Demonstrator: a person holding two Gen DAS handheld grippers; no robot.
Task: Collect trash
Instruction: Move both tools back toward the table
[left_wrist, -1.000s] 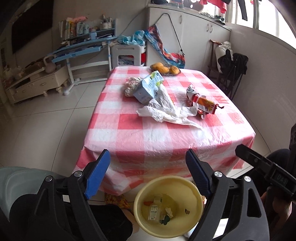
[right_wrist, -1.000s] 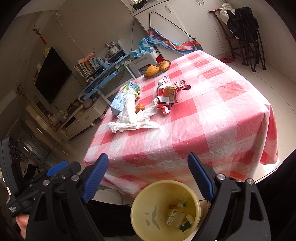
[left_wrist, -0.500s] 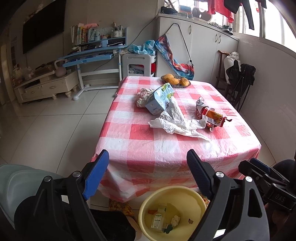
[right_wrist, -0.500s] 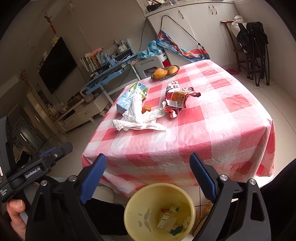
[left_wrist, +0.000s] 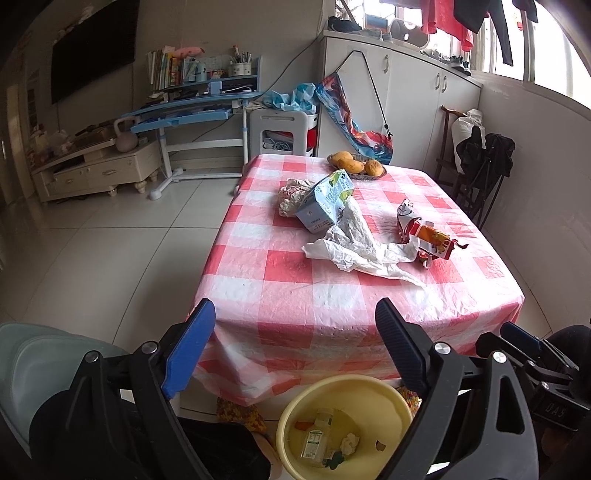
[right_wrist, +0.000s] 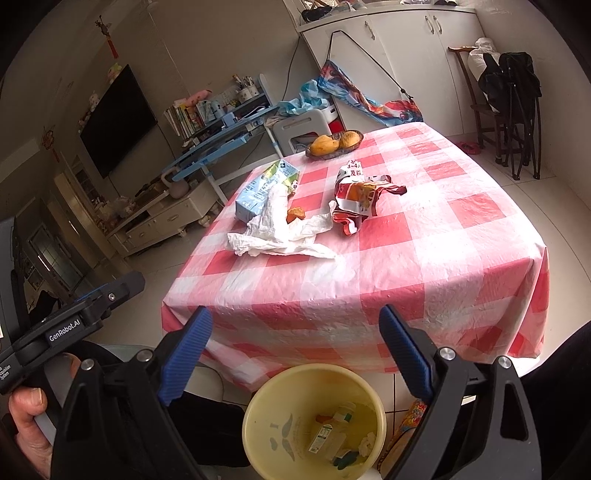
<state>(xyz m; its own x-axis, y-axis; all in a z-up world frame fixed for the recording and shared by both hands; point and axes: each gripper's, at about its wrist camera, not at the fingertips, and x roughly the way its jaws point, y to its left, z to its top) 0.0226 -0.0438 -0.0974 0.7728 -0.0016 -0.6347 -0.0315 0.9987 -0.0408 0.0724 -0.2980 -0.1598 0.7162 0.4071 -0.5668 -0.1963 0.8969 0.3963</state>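
Trash lies on the red-and-white checked table (left_wrist: 295, 295) (right_wrist: 424, 266): a blue milk carton (left_wrist: 325, 201) (right_wrist: 264, 188), crumpled white paper (left_wrist: 358, 247) (right_wrist: 284, 232), a red snack wrapper (left_wrist: 424, 236) (right_wrist: 360, 197) and a crumpled bag (left_wrist: 291, 190). A yellow bin (left_wrist: 291, 417) (right_wrist: 258, 413) with some trash inside stands on the floor before the table. My left gripper (left_wrist: 295, 343) and right gripper (right_wrist: 295, 350) are both open and empty, held above the bin, short of the table's near edge.
A dish of mangoes (left_wrist: 356, 164) (right_wrist: 334, 142) sits at the table's far end. A blue desk (left_wrist: 192, 110), a white stool (left_wrist: 282, 129) and a dark folded chair (left_wrist: 484, 170) stand around the table. White cabinets (right_wrist: 406, 55) line the back wall.
Both grippers have drawn back and tilted up. The table now sits farther off and more of the room shows. Both stay open.
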